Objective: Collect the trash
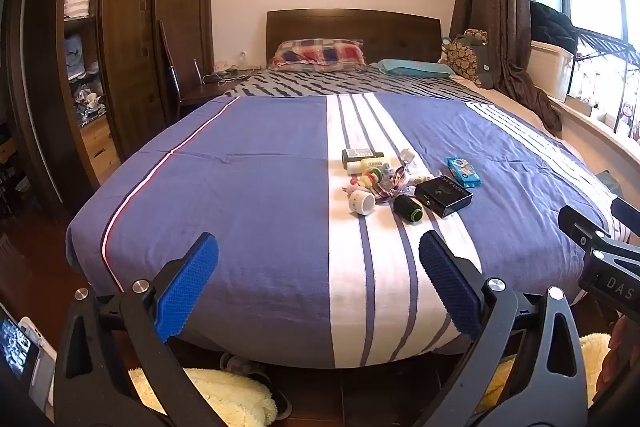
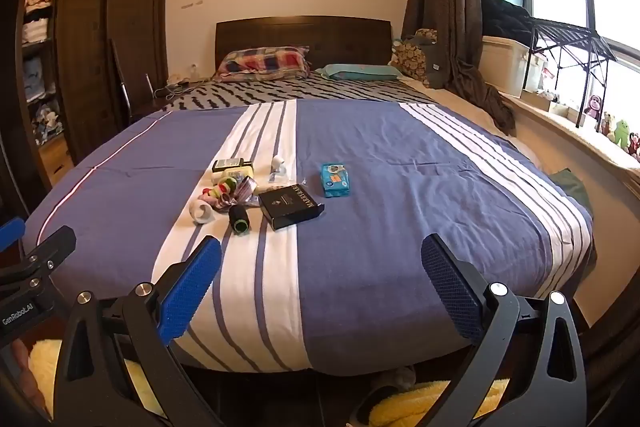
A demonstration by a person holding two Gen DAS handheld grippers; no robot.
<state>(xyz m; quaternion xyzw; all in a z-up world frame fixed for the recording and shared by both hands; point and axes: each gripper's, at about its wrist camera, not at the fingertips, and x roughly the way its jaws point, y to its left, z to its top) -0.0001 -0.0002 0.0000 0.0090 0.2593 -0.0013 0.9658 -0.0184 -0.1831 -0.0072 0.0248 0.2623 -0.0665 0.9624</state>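
A small heap of trash lies on the blue and white striped bedspread [image 1: 260,195] [image 2: 400,207]. It holds a black flat box [image 1: 443,195] [image 2: 290,205], a blue wipes pack [image 1: 464,172] [image 2: 335,179], a white cup on its side [image 1: 362,204] [image 2: 202,213], a dark spool with a green end [image 1: 408,209] [image 2: 239,220], small bottles [image 1: 362,160] [image 2: 232,167] and crumpled wrappers [image 1: 390,183] [image 2: 240,191]. My left gripper [image 1: 319,283] stands open, short of the heap, over the bed's near edge. My right gripper [image 2: 321,285] is open too, nothing between its pads.
Pillows [image 1: 320,55] and a wooden headboard [image 1: 352,23] are at the far end. A wardrobe [image 1: 120,47] stands left, a window sill with toys [image 2: 616,135] right. Yellow fluffy slippers [image 1: 224,395] lie on the floor below the bed edge.
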